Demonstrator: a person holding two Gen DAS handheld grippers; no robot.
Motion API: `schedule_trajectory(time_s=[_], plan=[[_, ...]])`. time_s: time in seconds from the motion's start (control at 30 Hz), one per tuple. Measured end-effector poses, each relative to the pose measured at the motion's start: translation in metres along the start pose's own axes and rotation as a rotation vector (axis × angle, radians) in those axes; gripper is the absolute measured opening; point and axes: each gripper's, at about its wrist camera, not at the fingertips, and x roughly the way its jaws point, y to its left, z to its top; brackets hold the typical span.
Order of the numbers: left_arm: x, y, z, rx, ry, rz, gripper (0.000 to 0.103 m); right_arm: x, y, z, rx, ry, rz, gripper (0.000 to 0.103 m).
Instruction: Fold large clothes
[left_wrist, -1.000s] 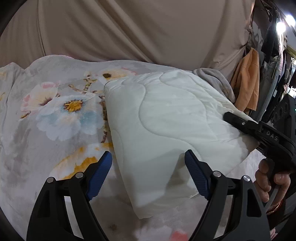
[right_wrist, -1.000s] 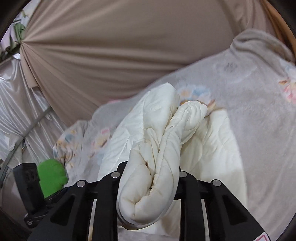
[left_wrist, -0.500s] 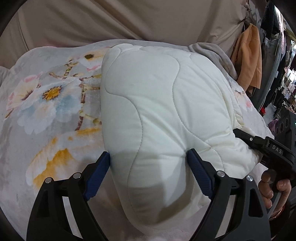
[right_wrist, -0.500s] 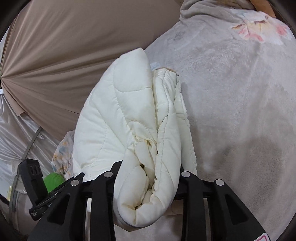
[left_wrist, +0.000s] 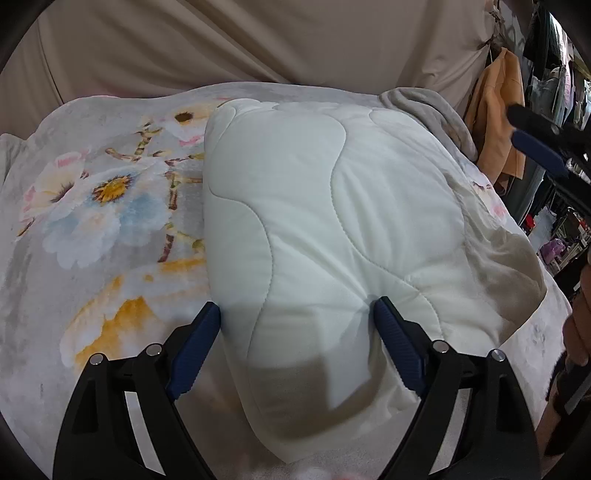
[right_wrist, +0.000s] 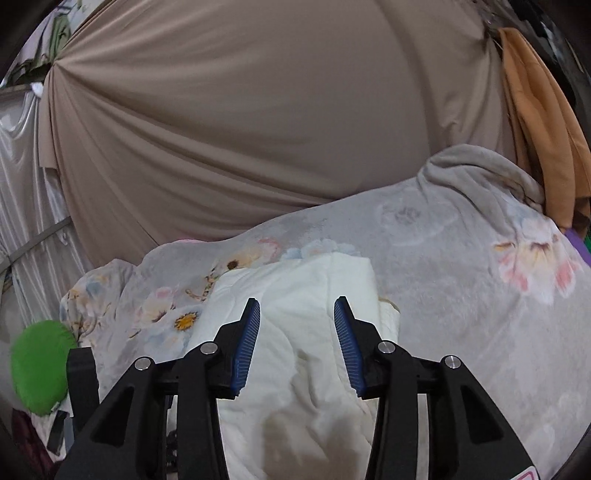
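The quilt (left_wrist: 332, 229), white and stitched in wavy lines, lies folded on the floral blanket (left_wrist: 92, 206) that covers the bed. In the left wrist view the left hand-held gripper (left_wrist: 297, 343) is spread wide over the near end of the quilt. Its blue pads (left_wrist: 195, 350) stand one at the quilt's left edge and one on its top surface, with the fabric bulging up between them; the pads do not clamp it, so the gripper is released. In the right wrist view the right hand-held gripper (right_wrist: 297, 343) is raised clear of the quilt (right_wrist: 295, 332), its jaws are opening, and nothing is between them. The quilt lies below and beyond its pads (right_wrist: 247, 343). The same gripper shows blurred at the right edge of the left wrist view (left_wrist: 539, 147). A beige curtain (right_wrist: 258, 129) hangs behind the bed. An orange garment (right_wrist: 539, 125) hangs at the right. A green object (right_wrist: 38, 373) sits at the left edge.
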Motion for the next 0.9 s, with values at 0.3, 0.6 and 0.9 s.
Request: schedule_trajectory(time_s=[0.3,0.6,0.9], plan=[[-0.006,0.007,0.001,-0.023,0.0,-0.043,0.083,0.082,-0.015,0.035,0.002,0.092,-0.081,0.042],[-0.047,0.029,0.007,-0.073,-0.085,-0.127,0.082,0.038,-0.093,-0.024,0.286,0.237,0.045,0.062],[-0.071,0.032,0.017,-0.102,-0.163,-0.118,0.082,0.045,-0.038,-0.02,0.182,0.248,0.225,0.011]])
